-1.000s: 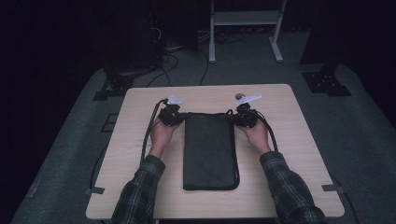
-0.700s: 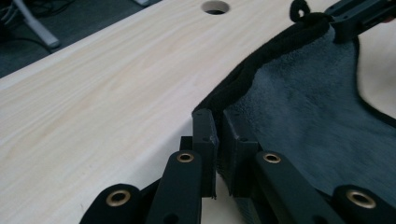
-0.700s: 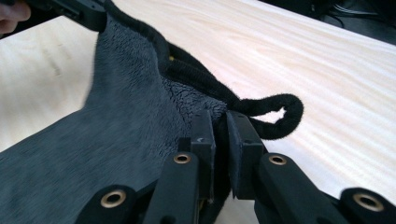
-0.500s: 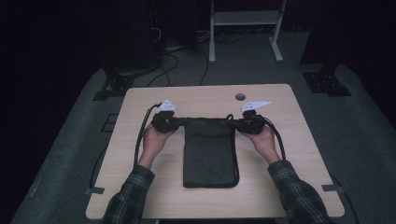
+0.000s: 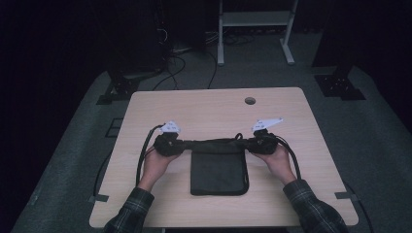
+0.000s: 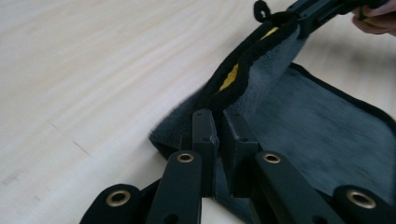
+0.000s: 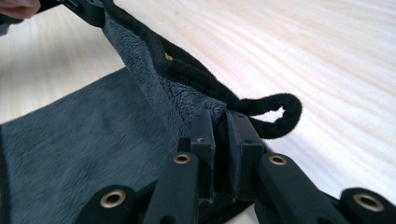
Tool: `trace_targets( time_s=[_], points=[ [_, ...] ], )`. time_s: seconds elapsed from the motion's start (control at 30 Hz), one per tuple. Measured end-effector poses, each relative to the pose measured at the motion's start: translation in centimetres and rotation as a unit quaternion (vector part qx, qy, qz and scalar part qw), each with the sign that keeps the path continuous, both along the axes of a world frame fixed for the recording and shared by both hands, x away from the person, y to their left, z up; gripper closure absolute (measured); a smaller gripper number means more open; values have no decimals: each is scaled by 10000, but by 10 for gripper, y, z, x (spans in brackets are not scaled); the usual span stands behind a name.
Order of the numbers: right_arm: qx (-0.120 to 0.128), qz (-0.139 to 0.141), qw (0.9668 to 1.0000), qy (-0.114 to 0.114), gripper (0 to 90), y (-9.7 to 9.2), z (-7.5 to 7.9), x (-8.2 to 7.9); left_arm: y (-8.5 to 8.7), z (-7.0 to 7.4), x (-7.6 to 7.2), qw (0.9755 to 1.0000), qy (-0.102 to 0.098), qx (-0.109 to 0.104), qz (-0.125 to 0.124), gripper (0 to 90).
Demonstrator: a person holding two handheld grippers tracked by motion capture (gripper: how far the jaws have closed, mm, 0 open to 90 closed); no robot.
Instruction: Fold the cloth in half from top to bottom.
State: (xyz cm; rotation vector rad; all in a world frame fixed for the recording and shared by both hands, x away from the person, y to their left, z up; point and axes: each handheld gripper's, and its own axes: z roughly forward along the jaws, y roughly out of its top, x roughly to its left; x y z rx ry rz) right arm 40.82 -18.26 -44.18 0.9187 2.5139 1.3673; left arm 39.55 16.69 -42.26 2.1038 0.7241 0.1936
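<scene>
The left gripper pinches one far corner of the dark towel, its jaws pressed together on the plush edge, and the right gripper pinches the other far corner the same way, just beside the small hanging loop. Between them the gripped edge is lifted and stretched in a fairly straight band, while the rest of the towel lies flat on the wooden table, near the person's side and roughly centred. This looks like a fold in hand, with the far edge being carried toward the near one. To do it well, both hands should travel level and at the same pace, keep the edge taut without dragging the lower layer, and set the corners down squarely on the near corners before the jaws let go.
</scene>
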Motion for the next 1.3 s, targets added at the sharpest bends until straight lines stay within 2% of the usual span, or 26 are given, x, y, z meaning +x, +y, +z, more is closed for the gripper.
trace_targets(
  time_s=[0.1, 0.33, 0.43, 0.63, 0.73, 0.87, 0.97, 1.13, 1.3],
  points=[
    [0, 67, 10000, 5, 812, -1, 1, -9, 1, 2, -13, 10000, 10, -6, -54, 840],
    [-24, 227, 9997, -60, 812, -2, 5, -36, 6, 5, -42, 9996, 62, -201, -167, 840],
    [6, 302, 9995, -33, 811, -3, 7, -48, 6, 4, -53, 9996, 72, -174, -218, 840],
    [-147, 432, 9990, -8, 810, -2, 2, -64, 6, -6, -67, 9990, 284, -101, -325, 840],
    [-202, 464, 9987, 101, 805, -3, -3, -69, 3, -12, -71, 9984, 411, 32, -379, 839],
    [-383, 547, 9975, 211, 786, 0, -13, -76, 1, -25, -75, 9963, 658, 266, -481, 837],
    [-417, 573, 9970, 298, 761, -1, -18, -82, 0, -30, -78, 9950, 750, 411, -519, 834],
    [-490, 591, 9967, 273, 707, -4, -17, -89, 1, -29, -82, 9951, 695, 451, -540, 807],
    [-336, 524, 9979, 204, 698, -22, -7, -104, 11, -20, -91, 9969, 560, 262, -490, 758]
  ],
)
